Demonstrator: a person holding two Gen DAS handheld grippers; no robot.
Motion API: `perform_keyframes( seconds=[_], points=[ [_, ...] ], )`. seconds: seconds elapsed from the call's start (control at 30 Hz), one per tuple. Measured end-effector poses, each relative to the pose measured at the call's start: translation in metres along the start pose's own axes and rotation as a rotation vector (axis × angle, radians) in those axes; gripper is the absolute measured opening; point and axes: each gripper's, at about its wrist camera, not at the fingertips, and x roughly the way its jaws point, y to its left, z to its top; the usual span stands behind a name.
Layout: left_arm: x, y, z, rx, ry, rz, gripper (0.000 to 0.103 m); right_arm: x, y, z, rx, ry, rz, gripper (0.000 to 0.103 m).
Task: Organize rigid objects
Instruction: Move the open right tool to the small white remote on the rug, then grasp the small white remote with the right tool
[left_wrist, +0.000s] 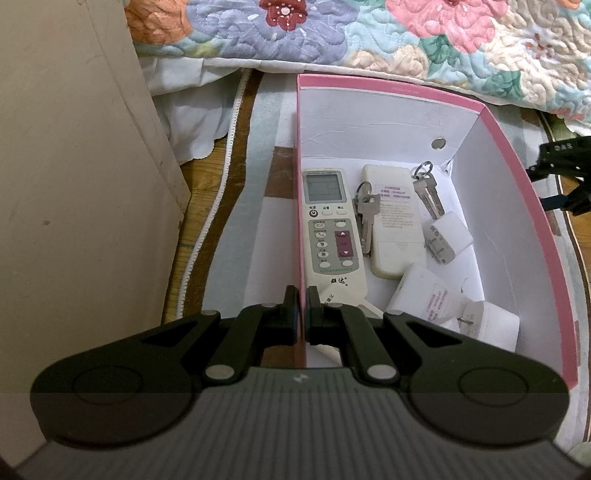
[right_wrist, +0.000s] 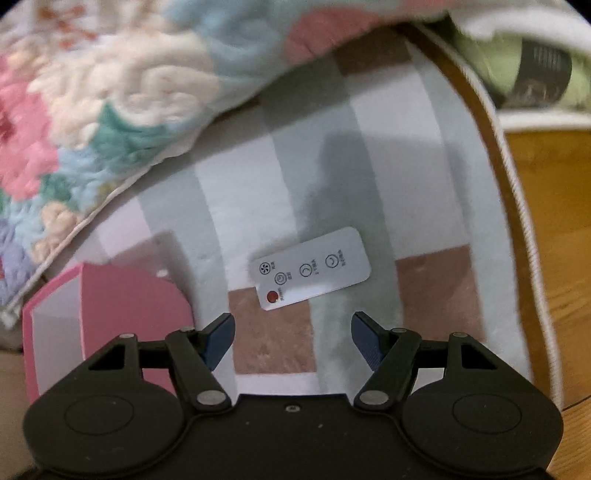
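My left gripper (left_wrist: 302, 295) is shut on the near left wall of the pink box (left_wrist: 517, 177). Inside the box lie a white air-conditioner remote (left_wrist: 330, 229), a second white remote (left_wrist: 397, 221) face down, two bunches of keys (left_wrist: 364, 212), and several white plug adapters (left_wrist: 447, 234). In the right wrist view a small flat white remote (right_wrist: 312, 269) with a red button lies on the striped rug just ahead of my right gripper (right_wrist: 293, 325). That gripper is open, nothing between its fingers. The pink box (right_wrist: 122, 306) shows at its lower left.
A floral quilt (left_wrist: 369, 33) hangs over the rug's far side. A beige cabinet side (left_wrist: 74, 184) stands left of the box. The striped rug (right_wrist: 406, 166) ends at a white trim, with wooden floor (right_wrist: 554, 221) beyond. A dark-labelled object (right_wrist: 543, 74) lies at the far right.
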Motion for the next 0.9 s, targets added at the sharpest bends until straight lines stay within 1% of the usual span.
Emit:
perform_keyframes(
  seconds=[0.2, 0.27, 0.33, 0.53, 0.7, 0.77, 0.83, 0.87, 0.9],
  points=[
    [0.001, -0.001, -0.002, 0.011, -0.004, 0.002, 0.003, 0.022, 0.006, 0.006, 0.028, -0.015, -0.036, 0.075],
    [0.0, -0.001, -0.002, 0.013, -0.005, 0.001, 0.003, 0.026, 0.007, 0.01, 0.039, -0.026, -0.043, 0.081],
    [0.0, -0.001, -0.003, 0.012, -0.006, 0.0, 0.003, 0.03, 0.012, 0.013, 0.031, -0.05, -0.051, 0.084],
    [0.0, -0.001, -0.004, 0.013, -0.007, -0.002, 0.004, 0.044, 0.039, 0.019, -0.086, -0.099, -0.16, 0.086],
    [0.0, -0.001, -0.004, 0.013, -0.006, -0.003, 0.004, 0.055, 0.06, 0.011, -0.213, -0.138, -0.222, 0.087],
    [0.0, -0.001, -0.004, 0.013, -0.006, -0.002, 0.004, 0.056, 0.065, 0.004, -0.272, -0.161, -0.244, 0.077],
    [0.0, -0.001, -0.004, 0.016, -0.006, -0.002, 0.004, 0.054, 0.07, -0.001, -0.347, -0.186, -0.275, 0.05],
    [0.0, -0.001, -0.004, 0.017, -0.006, -0.002, 0.004, 0.052, 0.071, -0.002, -0.371, -0.191, -0.262, 0.047],
    [-0.001, -0.002, -0.005, 0.017, -0.006, -0.002, 0.004, 0.05, 0.071, -0.003, -0.377, -0.188, -0.24, 0.046]
  ],
)
